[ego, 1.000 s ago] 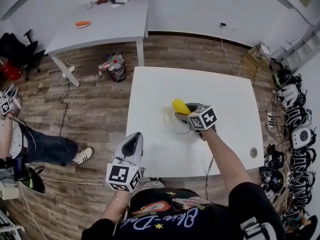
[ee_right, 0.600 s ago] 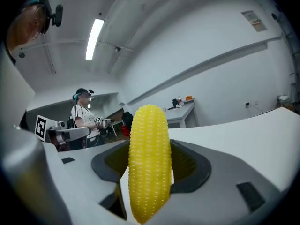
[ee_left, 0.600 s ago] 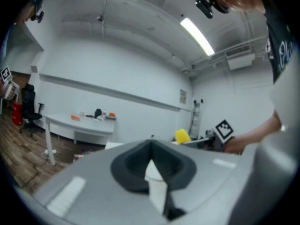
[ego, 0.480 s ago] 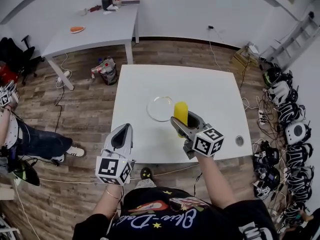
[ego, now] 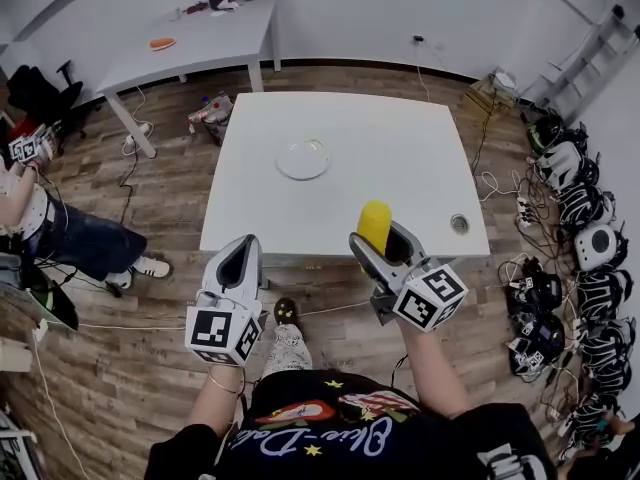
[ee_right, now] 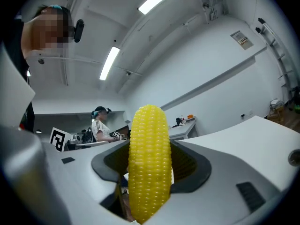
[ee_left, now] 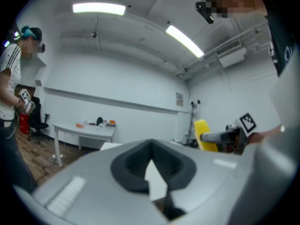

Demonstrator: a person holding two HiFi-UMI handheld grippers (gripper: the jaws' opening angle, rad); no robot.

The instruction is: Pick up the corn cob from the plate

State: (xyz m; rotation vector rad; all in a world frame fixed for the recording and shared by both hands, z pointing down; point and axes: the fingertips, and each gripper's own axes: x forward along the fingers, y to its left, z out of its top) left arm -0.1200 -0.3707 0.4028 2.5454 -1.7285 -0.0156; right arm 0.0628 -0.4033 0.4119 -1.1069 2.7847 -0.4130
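A yellow corn cob [ego: 374,226] stands upright in my right gripper [ego: 383,243], which is shut on it and held up over the white table's near edge. The right gripper view fills with the cob [ee_right: 147,161] between the grey jaws. The glass plate [ego: 303,158] lies bare on the white table [ego: 400,158], far ahead and to the left of the cob. My left gripper [ego: 240,263] hangs shut and holds nothing, in front of the table's near left edge; in the left gripper view its jaws [ee_left: 152,179] meet, and the cob [ee_left: 205,135] shows off to the right.
A second grey table [ego: 190,43] with small items stands at the back left. A person [ego: 40,218] stands at the left on the wood floor. Helmets and cables [ego: 575,218] line the right wall. A round hole [ego: 459,224] marks the table's near right.
My right gripper has lifted the corn cob off the plate and carried it back toward me, past the table's near edge. The plate stays behind, bare. The left gripper has barely moved.
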